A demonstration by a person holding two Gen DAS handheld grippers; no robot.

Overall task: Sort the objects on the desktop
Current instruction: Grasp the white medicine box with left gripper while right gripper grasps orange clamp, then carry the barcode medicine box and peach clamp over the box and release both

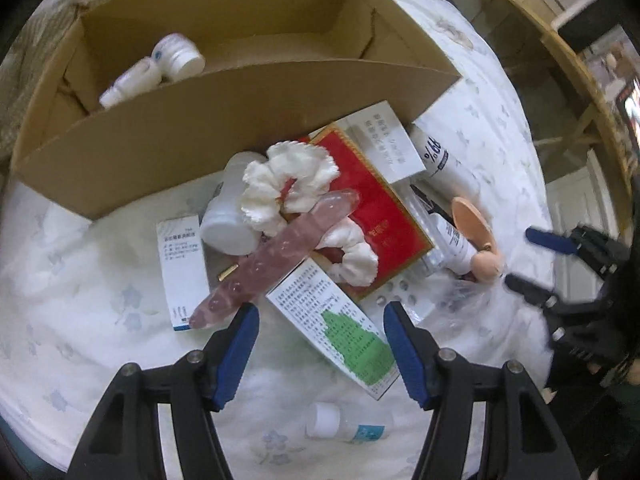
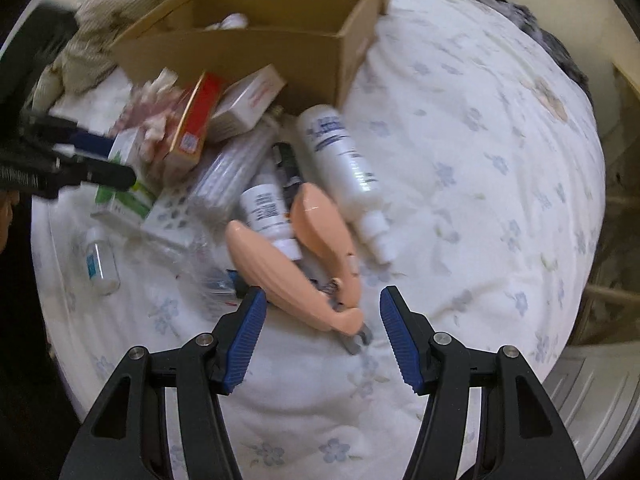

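A cardboard box [image 1: 240, 92] stands at the back with two white bottles [image 1: 176, 56] inside. In front lies a pile: a pink crystal wand [image 1: 272, 256], a white scrunchie [image 1: 288, 184], a red box [image 1: 384, 216], a white jar [image 1: 228, 216] and a green-printed carton [image 1: 340, 324]. My left gripper [image 1: 320, 320] is open, hovering just before the wand's near tip and the carton. My right gripper [image 2: 322, 304] is open over peach-handled clippers [image 2: 296, 260]. It shows in the left wrist view as the right gripper [image 1: 536, 256], still open.
A tall white bottle [image 2: 344, 160], a small labelled tube [image 2: 268, 212], a clear vial [image 2: 100, 260] and blister packs [image 2: 228, 172] lie on the floral white bedding [image 2: 480, 160]. A wooden frame [image 1: 580, 72] runs along the right. A beige blanket [image 2: 104, 12] sits behind the box.
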